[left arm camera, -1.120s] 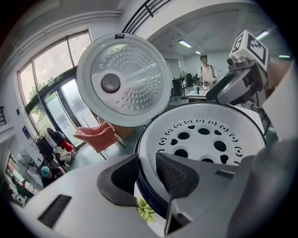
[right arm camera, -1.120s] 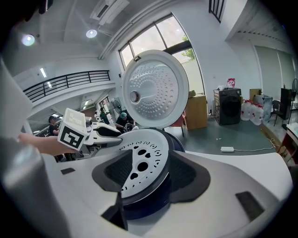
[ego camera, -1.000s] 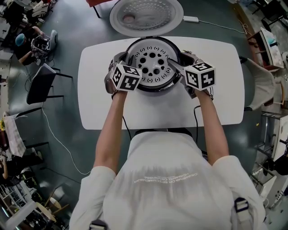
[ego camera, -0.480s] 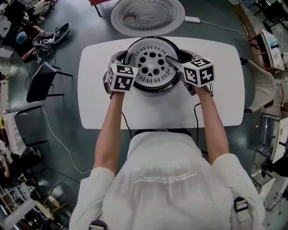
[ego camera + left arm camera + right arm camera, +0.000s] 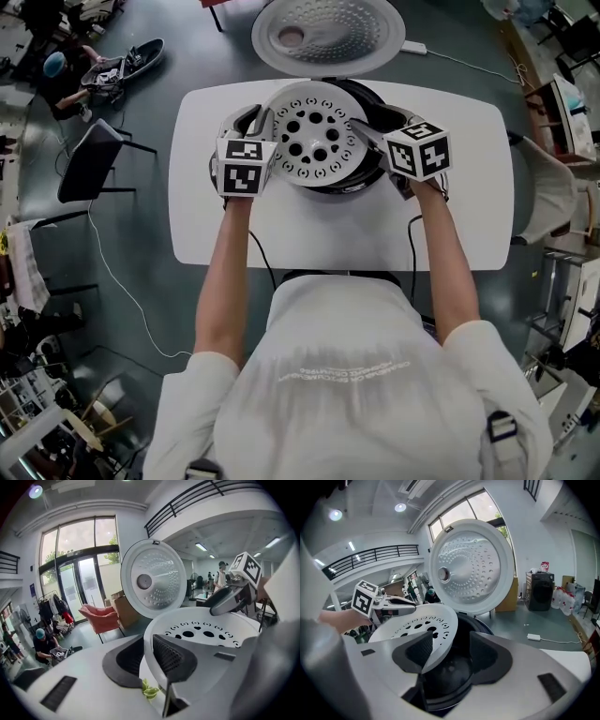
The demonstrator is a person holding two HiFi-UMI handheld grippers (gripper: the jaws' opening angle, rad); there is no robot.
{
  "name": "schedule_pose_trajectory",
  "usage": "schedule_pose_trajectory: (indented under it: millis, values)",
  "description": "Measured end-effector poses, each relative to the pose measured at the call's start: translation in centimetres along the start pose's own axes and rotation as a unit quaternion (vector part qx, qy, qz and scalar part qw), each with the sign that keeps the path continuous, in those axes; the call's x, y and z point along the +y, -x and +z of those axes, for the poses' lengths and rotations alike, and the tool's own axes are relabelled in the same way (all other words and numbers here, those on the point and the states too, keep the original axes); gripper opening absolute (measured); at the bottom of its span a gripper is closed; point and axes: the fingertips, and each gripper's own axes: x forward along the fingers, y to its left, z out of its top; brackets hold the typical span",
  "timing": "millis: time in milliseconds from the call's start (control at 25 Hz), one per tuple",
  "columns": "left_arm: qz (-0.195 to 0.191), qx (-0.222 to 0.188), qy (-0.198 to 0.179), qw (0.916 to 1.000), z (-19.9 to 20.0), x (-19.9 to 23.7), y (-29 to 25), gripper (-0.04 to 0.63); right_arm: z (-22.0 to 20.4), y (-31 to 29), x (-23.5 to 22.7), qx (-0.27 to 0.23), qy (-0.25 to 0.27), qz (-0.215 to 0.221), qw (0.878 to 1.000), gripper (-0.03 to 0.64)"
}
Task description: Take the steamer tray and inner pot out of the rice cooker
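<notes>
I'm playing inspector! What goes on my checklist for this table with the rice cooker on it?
Surface: white table, bare apart from the cooker.
Job's things: rice cooker, lid open; steamer tray lifted, tilted; inner pot inside the cooker.
Clutter: nothing seen.
Grippers: left gripper has just been closing, now clamped on the tray's rim; right gripper open, rim between its jaws.
Cables: black cables run off the near edge.
Surroundings: chair, person crouched on the floor.
</notes>
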Motion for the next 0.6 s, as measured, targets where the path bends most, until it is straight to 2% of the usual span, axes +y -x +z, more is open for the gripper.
schedule_pose_trajectory:
  millis: [120, 240, 280, 320, 360, 520, 600]
  values:
    - [-0.005, -0.012, 0.022, 0.9997, -0.2, -0.3, 0.2, 0.071, 0.1, 0.0, 0.3, 0.016, 0.022, 0.001, 1.0, 0.245]
    - [-0.019, -0.012, 0.024, 0.9995, -0.6, -0.4, 0.3, 0.081, -0.2, -0.3, 1.1, 0.035, 0.031, 0.011, 0.999, 0.222]
    - [-0.025, -0.01, 0.027, 0.9993, -0.9, -0.4, 0.4, 0.106, -0.3, -0.4, 1.5, 0.037, 0.032, 0.013, 0.999, 0.193]
    - [-0.031, -0.009, 0.032, 0.999, -1.0, -0.3, 0.4, 0.138, -0.3, -0.5, 1.8, 0.039, 0.033, 0.015, 0.999, 0.192]
    - [-0.036, -0.01, 0.04, 0.9985, -1.1, -0.3, 0.4, 0.142, -0.3, -0.4, 1.9, 0.042, 0.031, 0.019, 0.998, 0.192]
    - [-0.054, -0.024, 0.073, 0.9956, -1.1, -0.4, 0.0, 0.146, -0.7, -0.3, 1.7, 0.059, -0.01, 0.045, 0.997, 0.181]
    - [-0.065, -0.03, 0.087, 0.9937, -1.3, -0.5, 0.2, 0.146, -1.0, -0.5, 1.9, 0.066, -0.027, 0.045, 0.996, 0.17]
